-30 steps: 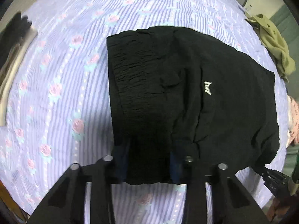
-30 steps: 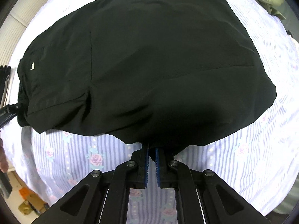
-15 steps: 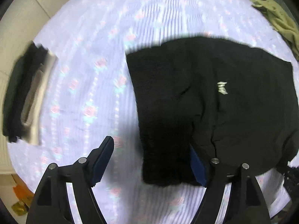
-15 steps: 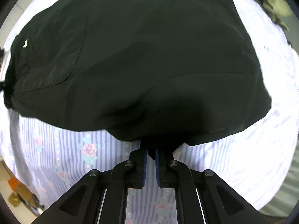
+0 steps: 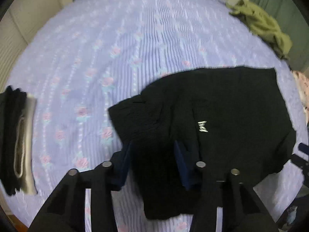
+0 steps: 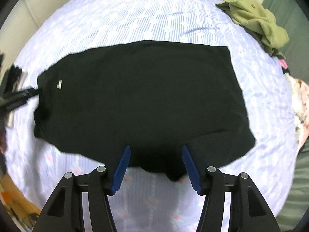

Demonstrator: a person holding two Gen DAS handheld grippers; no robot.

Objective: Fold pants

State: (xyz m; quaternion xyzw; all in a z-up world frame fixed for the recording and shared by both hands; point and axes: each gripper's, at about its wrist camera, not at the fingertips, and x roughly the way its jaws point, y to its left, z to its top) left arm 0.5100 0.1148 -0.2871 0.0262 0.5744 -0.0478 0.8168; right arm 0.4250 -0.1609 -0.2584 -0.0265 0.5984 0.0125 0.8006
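Black pants [image 6: 143, 100] are lying folded flat on the bed [image 6: 135, 15], which is wearing a lilac striped sheet with pink roses. In the right wrist view they are filling the middle of the frame, small white logo [image 6: 59, 84] at their left end, straight cut edge at upper right.

Right claw [image 6: 156, 162] is standing open, jaws just having been opening. Blue pads [image 6: 121, 170] are sitting either side of the pants' near hem at bottom centre, not pressing it; the fabric between them is lying loose on the sheet.

Left claw [image 5: 152, 160] is sitting over the gathered waistband end of the pants [image 5: 212, 116], lower centre of the left wrist view. Its jaws have just been closing in. Waistband fabric is lying between the pads [image 5: 181, 164], but the frame is blurred and dark there, so I cannot tell if they are pinching it or clear of it. The white logo [image 5: 201, 126] is showing right of centre.

Other stuff: olive green garment [image 6: 255, 19] is bunched at the upper right of the bed, well apart from the pants. A folded stack of dark and grey clothes [image 5: 17, 141] is sitting at the left edge in the left wrist view. Pale floral cloth [image 6: 301, 100] is poking in at the right edge.
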